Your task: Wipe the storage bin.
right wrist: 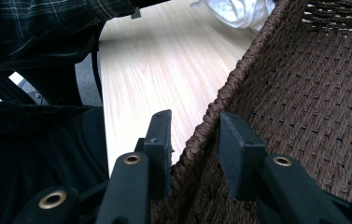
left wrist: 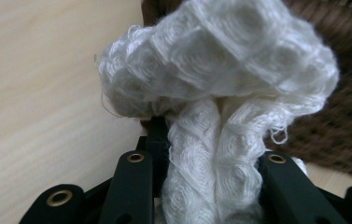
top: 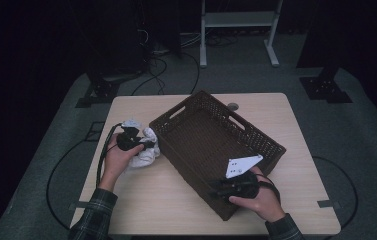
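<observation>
Both of my tongs are engaged: my left gripper (top: pixel 145 145) is clamped on the white cloth (left wrist: pixel 220 88), which sits on the table (top: pixel 176 205) beside the basket (right wrist: pixel 304 107), whose near rim my right gripper (right wrist: pixel 193 135) pinches, leaving transfer into it outstanding.

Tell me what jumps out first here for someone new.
The big dark woven basket sitting at an angle mid-table, with the right gripper clamped on its near wall. Left of it, the left gripper pinches a crumpled white cloth on the table beside the basket.
</observation>
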The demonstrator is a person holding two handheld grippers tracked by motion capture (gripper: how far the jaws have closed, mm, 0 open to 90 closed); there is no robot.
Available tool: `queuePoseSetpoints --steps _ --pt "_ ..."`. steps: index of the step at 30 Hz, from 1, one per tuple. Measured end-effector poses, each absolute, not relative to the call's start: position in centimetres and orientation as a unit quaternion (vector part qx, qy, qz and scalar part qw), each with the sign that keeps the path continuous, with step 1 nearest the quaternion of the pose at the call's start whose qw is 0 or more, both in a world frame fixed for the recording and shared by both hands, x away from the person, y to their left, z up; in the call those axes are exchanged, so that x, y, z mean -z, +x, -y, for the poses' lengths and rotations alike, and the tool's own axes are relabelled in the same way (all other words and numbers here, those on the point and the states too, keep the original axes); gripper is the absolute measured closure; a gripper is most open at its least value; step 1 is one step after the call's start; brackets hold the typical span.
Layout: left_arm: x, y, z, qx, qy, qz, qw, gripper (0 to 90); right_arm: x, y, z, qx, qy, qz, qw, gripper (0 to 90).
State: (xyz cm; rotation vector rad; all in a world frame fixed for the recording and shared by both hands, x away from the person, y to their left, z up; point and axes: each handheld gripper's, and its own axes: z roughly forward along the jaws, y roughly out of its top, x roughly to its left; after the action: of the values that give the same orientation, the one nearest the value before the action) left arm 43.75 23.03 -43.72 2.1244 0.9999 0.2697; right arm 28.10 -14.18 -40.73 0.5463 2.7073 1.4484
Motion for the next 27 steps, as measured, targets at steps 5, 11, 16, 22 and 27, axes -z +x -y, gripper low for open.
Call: queuePoseSetpoints --steps 5,11,16,22,27 --pt "44.8 44.1 -22.8 -0.095 0.840 -0.394 0.362 67.7 40.7 28.1 14.2 -0.464 0.175 -0.868 0.012 65.0" --pt "45.7 44.3 -22.6 -0.093 0.846 -0.396 0.345 67.6 40.7 28.1 14.2 -0.464 0.175 -0.868 0.012 65.0" --pt "46.5 44.4 -22.4 -0.083 0.850 -0.399 0.334 67.6 40.7 28.1 14.2 -0.464 0.175 -0.868 0.012 65.0" --pt "47.2 44.4 -22.1 -0.078 0.856 -0.398 0.322 67.6 40.7 28.1 14.2 -0.464 0.175 -0.868 0.012 65.0" --pt "47.0 44.2 -22.4 -0.066 0.847 -0.401 0.342 67.8 40.7 28.1 14.2 -0.464 0.175 -0.868 0.012 65.0"
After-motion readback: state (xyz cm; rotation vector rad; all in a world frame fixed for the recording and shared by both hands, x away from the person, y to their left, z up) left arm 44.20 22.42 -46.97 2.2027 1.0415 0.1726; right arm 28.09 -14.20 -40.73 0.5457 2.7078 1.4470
